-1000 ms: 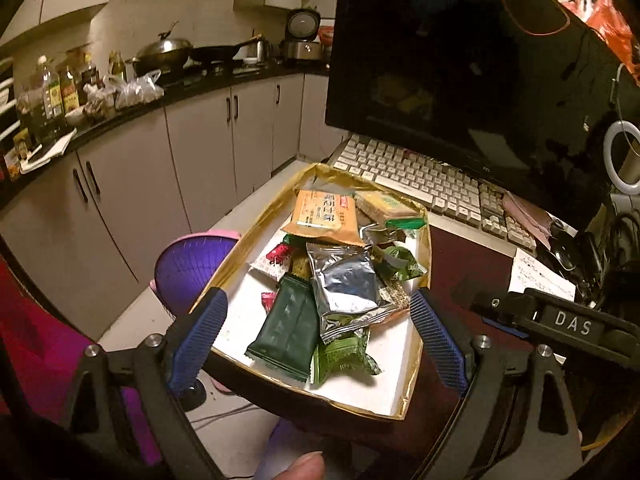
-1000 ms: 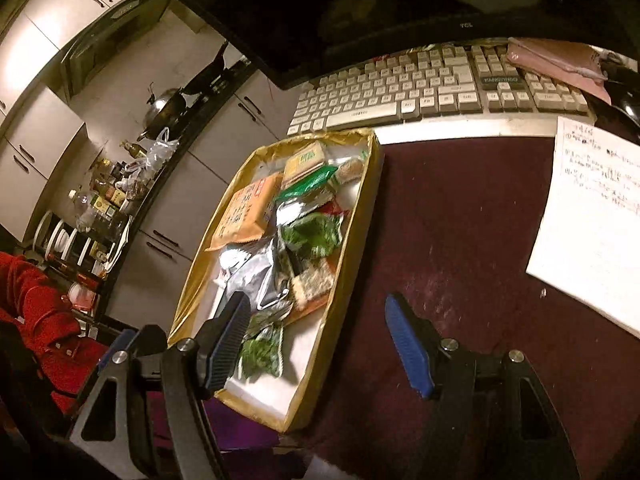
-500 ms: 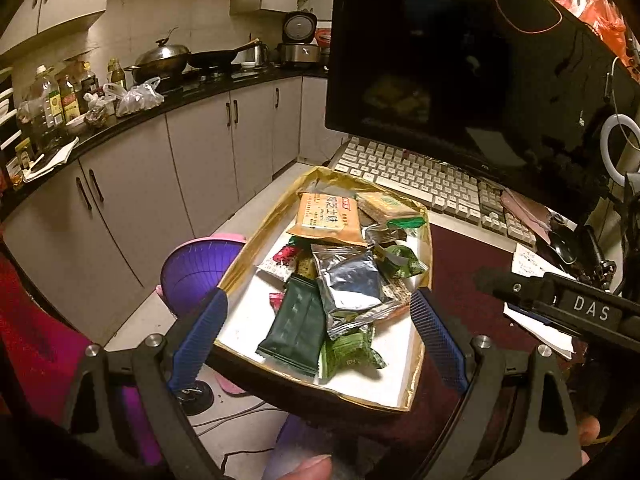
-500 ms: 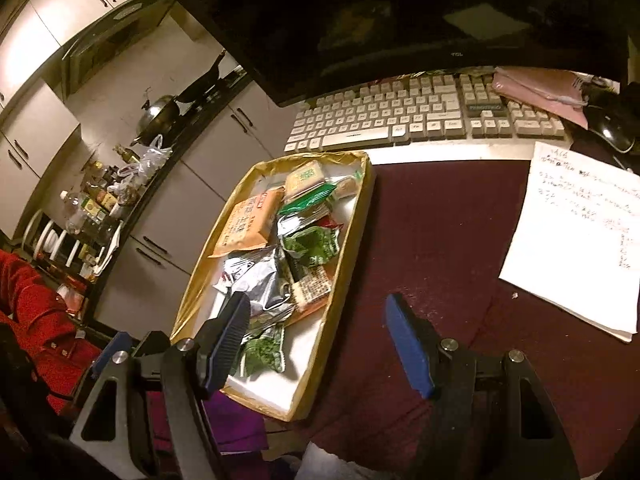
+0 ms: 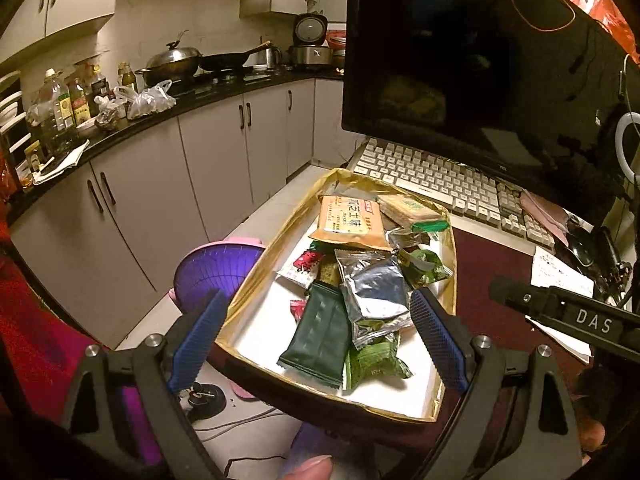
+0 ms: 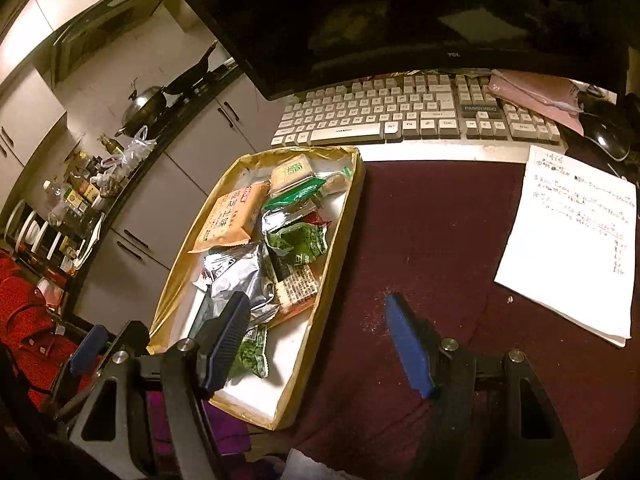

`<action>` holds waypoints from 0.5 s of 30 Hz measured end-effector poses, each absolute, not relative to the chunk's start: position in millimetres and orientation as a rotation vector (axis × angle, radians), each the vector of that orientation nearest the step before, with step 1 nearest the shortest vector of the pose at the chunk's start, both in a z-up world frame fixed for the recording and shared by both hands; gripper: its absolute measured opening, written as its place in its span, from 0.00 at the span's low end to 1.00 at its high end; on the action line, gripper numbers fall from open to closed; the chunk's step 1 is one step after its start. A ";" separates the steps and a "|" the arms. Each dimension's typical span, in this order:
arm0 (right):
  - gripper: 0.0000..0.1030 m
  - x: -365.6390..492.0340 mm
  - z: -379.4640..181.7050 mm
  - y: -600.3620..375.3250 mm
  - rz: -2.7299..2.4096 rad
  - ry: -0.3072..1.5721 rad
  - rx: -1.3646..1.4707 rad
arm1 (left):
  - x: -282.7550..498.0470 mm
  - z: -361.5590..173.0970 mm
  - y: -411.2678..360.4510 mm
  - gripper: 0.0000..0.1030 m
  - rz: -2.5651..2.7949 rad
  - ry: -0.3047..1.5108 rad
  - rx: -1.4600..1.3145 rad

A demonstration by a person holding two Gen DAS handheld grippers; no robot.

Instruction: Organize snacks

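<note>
Left gripper (image 5: 318, 340) spread wide, empty, hovering over near end of gold-rimmed tray (image 5: 256, 280). Right gripper (image 6: 320, 344) also spread, empty, left finger over tray (image 6: 340, 240), right finger over maroon cloth (image 6: 432, 240). Snacks heaped in tray at desk's left edge: orange pack (image 5: 352, 222), silver pouch (image 5: 376, 292), dark green pack (image 5: 320, 336). Lower packets partly buried, labels unreadable. Keyboard (image 6: 400, 116) far side, top rows under monitor (image 6: 400, 20). Notepaper (image 6: 572, 240) to the right, handwriting too small to read.

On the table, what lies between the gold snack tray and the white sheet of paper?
Only bare dark red tablecloth lies between the snack tray and the paper. The right wrist view shows this stretch best.
</note>
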State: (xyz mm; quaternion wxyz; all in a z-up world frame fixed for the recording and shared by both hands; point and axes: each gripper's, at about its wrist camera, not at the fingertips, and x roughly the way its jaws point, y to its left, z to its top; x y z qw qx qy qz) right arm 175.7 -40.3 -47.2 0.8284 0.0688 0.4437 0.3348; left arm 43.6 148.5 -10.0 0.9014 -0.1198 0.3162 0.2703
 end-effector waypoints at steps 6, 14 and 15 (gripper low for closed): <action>0.68 174.3 -47.0 -36.5 0.706 0.936 0.143 | 42.2 -7.9 150.1 0.90 0.560 0.649 -0.242; 0.68 161.7 -41.4 -32.6 0.709 0.902 0.099 | 40.1 -13.5 157.5 0.90 0.535 0.667 -0.241; 0.68 160.2 -41.6 -32.3 0.707 0.897 0.092 | 41.6 -15.3 159.2 0.90 0.532 0.676 -0.245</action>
